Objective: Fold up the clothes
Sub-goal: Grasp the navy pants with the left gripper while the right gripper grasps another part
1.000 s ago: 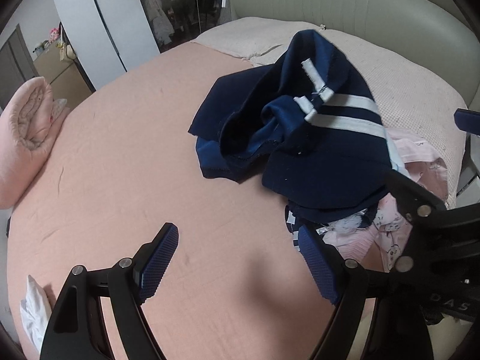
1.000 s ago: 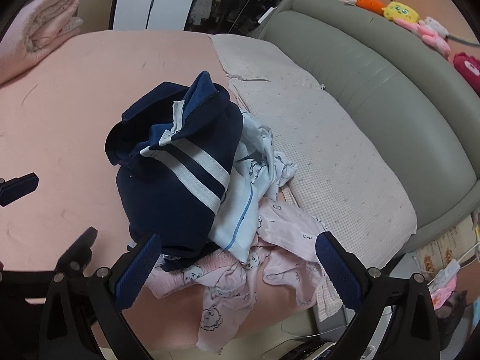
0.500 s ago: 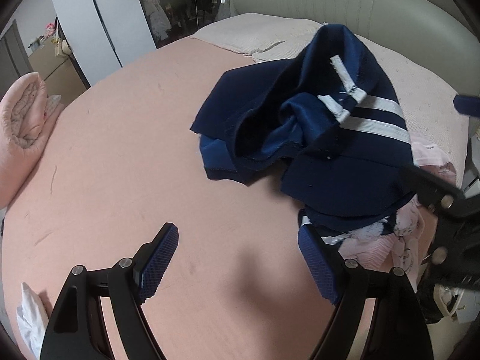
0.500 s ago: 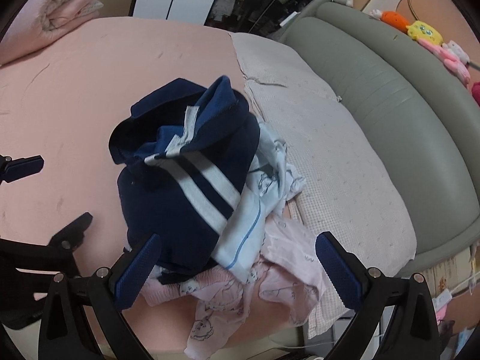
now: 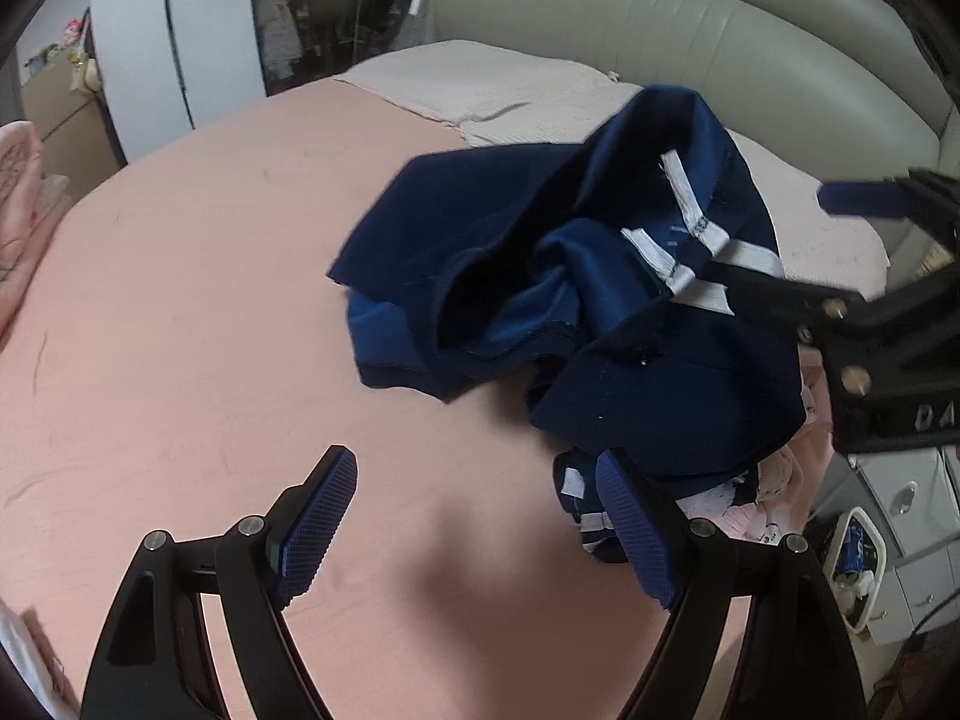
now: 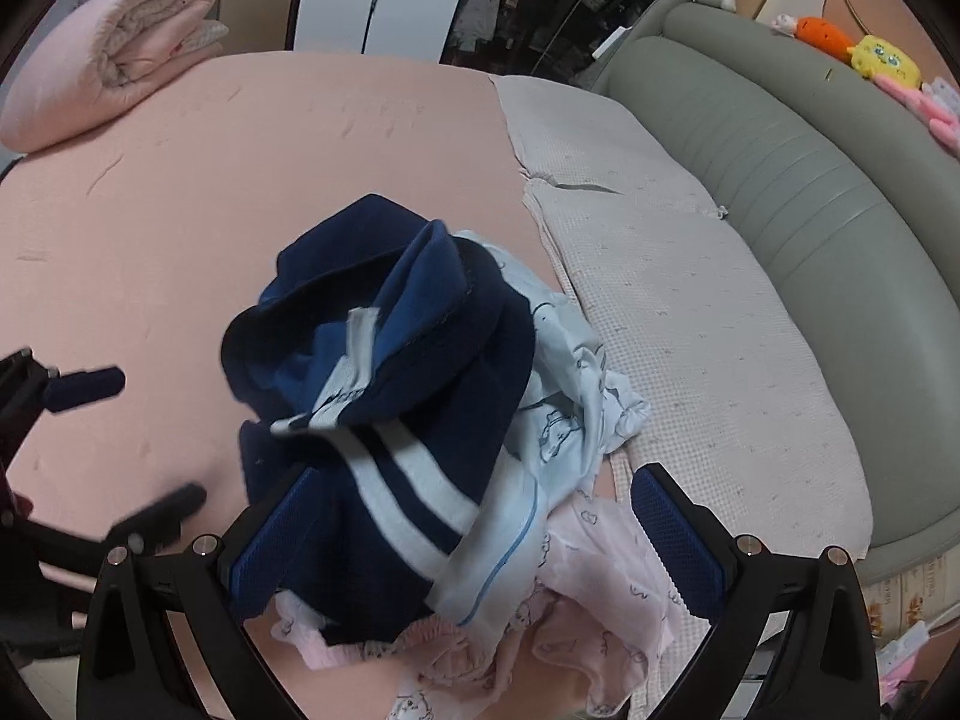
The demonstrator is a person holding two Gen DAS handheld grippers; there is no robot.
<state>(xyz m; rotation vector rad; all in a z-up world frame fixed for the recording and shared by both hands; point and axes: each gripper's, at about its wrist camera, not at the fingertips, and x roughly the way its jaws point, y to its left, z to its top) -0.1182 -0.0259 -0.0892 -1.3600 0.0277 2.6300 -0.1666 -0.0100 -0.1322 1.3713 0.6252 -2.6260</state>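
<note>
Both my left fingers (image 5: 474,531) and right fingers (image 6: 474,546) are spread, empty, over the crumpled navy white-striped garment (image 6: 384,420) heaped near the pink bed's (image 6: 240,180) edge, ready to lift it.

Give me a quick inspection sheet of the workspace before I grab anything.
Surface: pink bed sheet, bare on the near left; beige pad along the headboard.
Job's things: crumpled navy garment with white stripes atop a pile; light blue garment and pink garments beneath it.
Clutter: rolled pink quilt at the far edge.
Grippers: left gripper open over bare sheet; right gripper open over the pile, holding nothing.
Cables: nothing seen on the bed.
Surroundings: plush toys behind the headboard, white cabinet beside the bed.
</note>
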